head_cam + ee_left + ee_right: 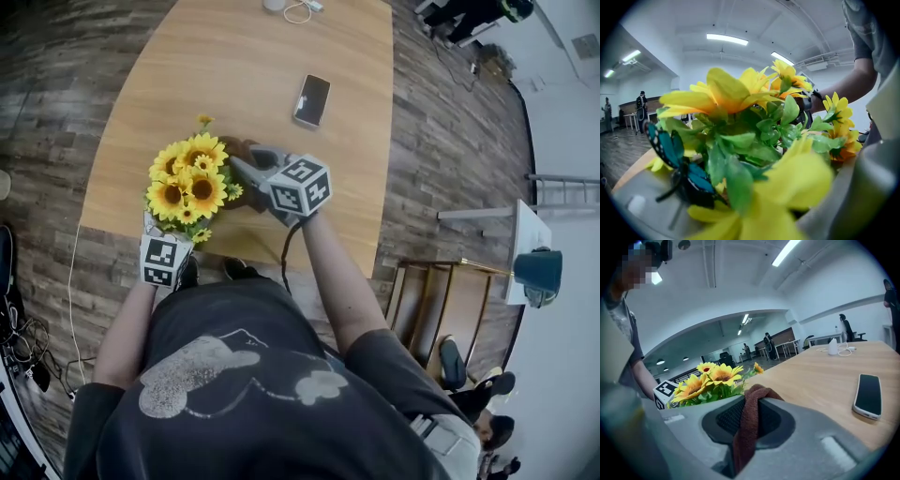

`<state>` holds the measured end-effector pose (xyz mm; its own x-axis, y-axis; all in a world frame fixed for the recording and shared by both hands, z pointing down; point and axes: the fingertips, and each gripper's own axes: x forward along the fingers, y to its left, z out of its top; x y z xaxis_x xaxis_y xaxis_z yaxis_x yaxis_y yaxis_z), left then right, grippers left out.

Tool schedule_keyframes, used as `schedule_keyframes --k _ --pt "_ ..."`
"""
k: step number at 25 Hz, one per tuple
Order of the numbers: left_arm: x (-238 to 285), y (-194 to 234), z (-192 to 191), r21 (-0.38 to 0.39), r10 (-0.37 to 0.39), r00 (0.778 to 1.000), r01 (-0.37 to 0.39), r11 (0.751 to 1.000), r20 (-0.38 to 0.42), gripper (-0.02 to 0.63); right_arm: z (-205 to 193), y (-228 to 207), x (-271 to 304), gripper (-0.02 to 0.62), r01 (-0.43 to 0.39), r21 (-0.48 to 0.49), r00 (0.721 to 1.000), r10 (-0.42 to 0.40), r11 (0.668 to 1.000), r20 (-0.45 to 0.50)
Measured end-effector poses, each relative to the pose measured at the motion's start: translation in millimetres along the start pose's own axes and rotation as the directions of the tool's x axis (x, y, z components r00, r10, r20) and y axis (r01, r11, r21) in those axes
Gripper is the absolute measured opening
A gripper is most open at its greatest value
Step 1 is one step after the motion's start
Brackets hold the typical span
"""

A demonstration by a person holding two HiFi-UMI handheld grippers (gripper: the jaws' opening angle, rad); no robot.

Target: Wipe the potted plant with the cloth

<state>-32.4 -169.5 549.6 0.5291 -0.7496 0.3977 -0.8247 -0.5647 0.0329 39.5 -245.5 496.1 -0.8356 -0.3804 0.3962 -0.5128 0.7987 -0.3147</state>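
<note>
A potted plant (190, 183) of yellow sunflowers stands near the wooden table's (244, 66) front edge. My left gripper (164, 253) reaches in under the blooms from the near side. In the left gripper view its grey fingers (642, 206) flank the plant (754, 140), closed on it; leaves hide the pot. A blue butterfly ornament (677, 164) sits among the leaves. My right gripper (246, 167) is just right of the flowers, pointing at them, shut on a brown cloth (239, 150). The cloth (746, 427) hangs pinched in the right gripper (752, 401), with the plant (712, 380) beyond and to its left.
A dark phone (312, 99) lies on the table behind the right gripper, also right in the right gripper view (868, 395). A white item with a cable (286, 7) sits at the table's far end. A wooden chair (441, 300) stands at the right.
</note>
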Motion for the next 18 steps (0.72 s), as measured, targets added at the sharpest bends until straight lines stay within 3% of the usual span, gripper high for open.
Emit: schedule_keyframes --k 11,18 --pt "-0.3 0.7 -1.4 0.010 -0.053 0.999 0.053 0.999 0.000 0.485 5.8 -4.6 55.1 0.043 -0.054 0.052 0.998 0.056 0.997 -0.039" --pt "-0.8 -0.4 -0.8 0.013 -0.074 0.997 0.074 0.997 0.005 0.486 -7.4 4.8 52.5 0.043 -0.087 0.083 0.994 0.092 0.993 -0.060"
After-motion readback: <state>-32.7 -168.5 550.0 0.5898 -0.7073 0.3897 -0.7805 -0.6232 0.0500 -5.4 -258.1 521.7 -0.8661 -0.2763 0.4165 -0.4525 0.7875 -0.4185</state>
